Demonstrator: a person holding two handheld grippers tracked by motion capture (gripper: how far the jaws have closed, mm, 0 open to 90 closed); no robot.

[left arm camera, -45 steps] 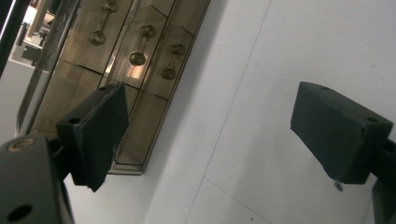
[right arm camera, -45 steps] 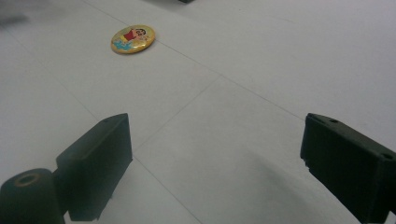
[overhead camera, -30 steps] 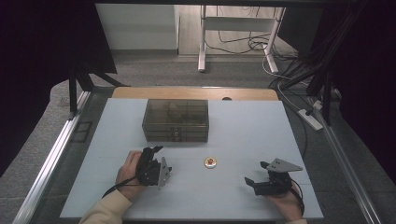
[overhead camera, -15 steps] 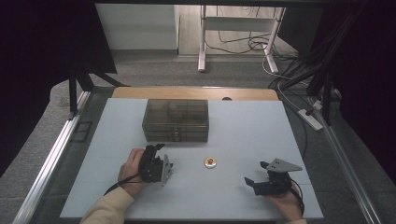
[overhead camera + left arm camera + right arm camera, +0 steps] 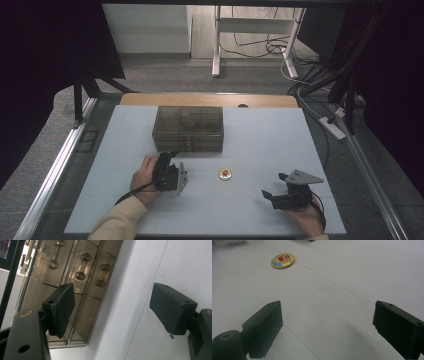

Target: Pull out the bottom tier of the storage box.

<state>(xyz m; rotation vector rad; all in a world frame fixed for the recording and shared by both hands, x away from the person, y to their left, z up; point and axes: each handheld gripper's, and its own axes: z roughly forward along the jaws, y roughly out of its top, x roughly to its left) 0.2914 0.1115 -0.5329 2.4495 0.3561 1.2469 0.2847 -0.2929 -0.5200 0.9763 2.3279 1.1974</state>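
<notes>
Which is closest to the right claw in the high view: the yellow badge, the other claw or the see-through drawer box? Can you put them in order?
From the right claw:
1. The yellow badge, on the table just to its left and a little farther back.
2. The left claw, beyond the badge on the left side.
3. The see-through drawer box, farthest, toward the back of the table.

High view overhead facing forward, 2 tongs cameras close, sharing table [image 5: 260, 135]

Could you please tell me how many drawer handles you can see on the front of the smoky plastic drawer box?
3 drawer handles show in the left gripper view, side by side on the drawer box. More may be hidden.
</notes>
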